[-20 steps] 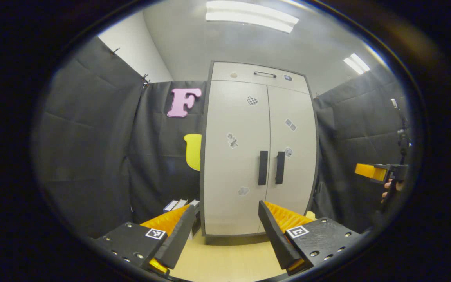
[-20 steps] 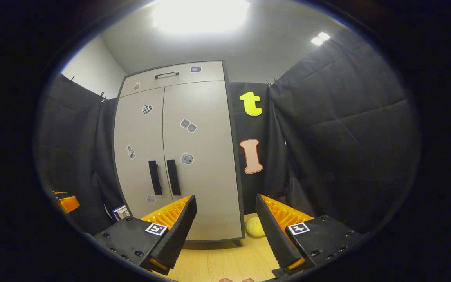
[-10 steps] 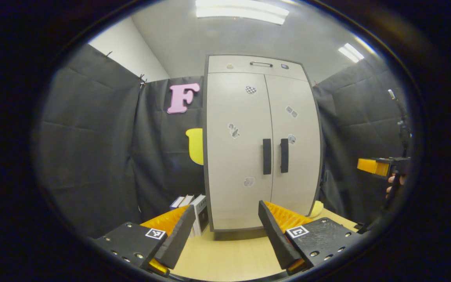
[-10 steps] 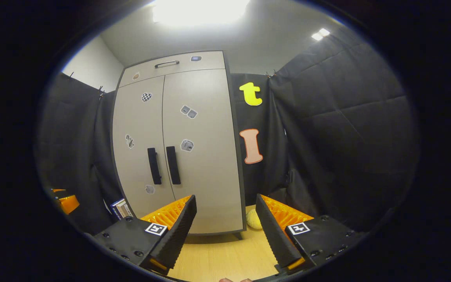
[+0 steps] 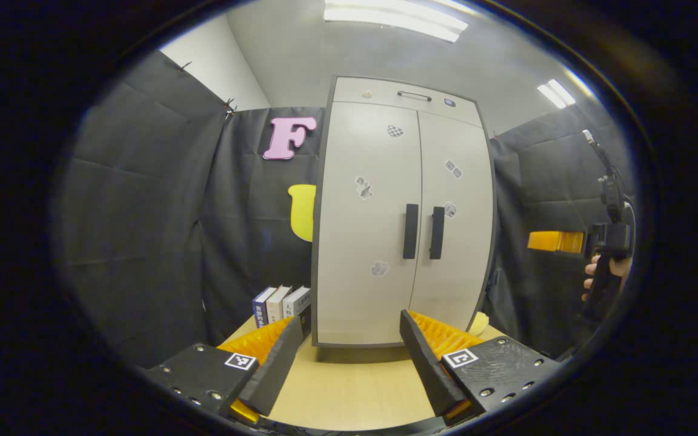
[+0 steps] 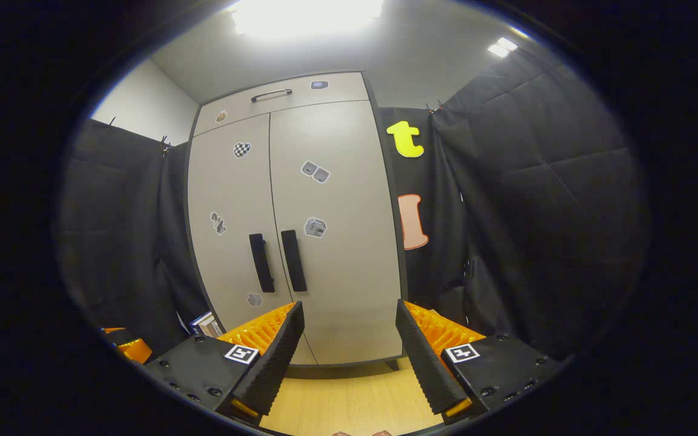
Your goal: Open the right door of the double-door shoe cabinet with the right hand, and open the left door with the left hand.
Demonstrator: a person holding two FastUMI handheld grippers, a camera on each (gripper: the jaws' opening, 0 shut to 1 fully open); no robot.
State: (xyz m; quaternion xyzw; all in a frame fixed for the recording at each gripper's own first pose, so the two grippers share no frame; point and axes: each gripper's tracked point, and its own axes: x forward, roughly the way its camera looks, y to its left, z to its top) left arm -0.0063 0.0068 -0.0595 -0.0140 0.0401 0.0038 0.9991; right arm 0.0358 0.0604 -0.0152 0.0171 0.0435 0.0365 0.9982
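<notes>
A: Biggest first? Shoe cabinet, pale grey, standing at centre of the left gripper view on the light wooden tabletop. In the right gripper view, left of centre.

B: Doors? Left door and right door both flush and closed. Top drawer above them, with a slim handle.

A: Handles? Left door handle and right door handle, black vertical bars just beside each other along the middle seam. Small stickers scattered over both doors.

B: Left gripper? Bottom centre of the left gripper view, jaws spread wide, nothing between them, well apart from the cabinet.

A: Right gripper? Bottom centre of the right gripper view, likewise gaping wide and holding nothing, short of the doors. Also seen far right in the left gripper view as an orange finger with a hand on the grip behind it.

B: Smaller things? Row of upright books at lower left, just beside the cabinet's left side. Pale yellow object at the cabinet's lower right corner, partly hidden behind the gripper finger; kind unclear.
</notes>
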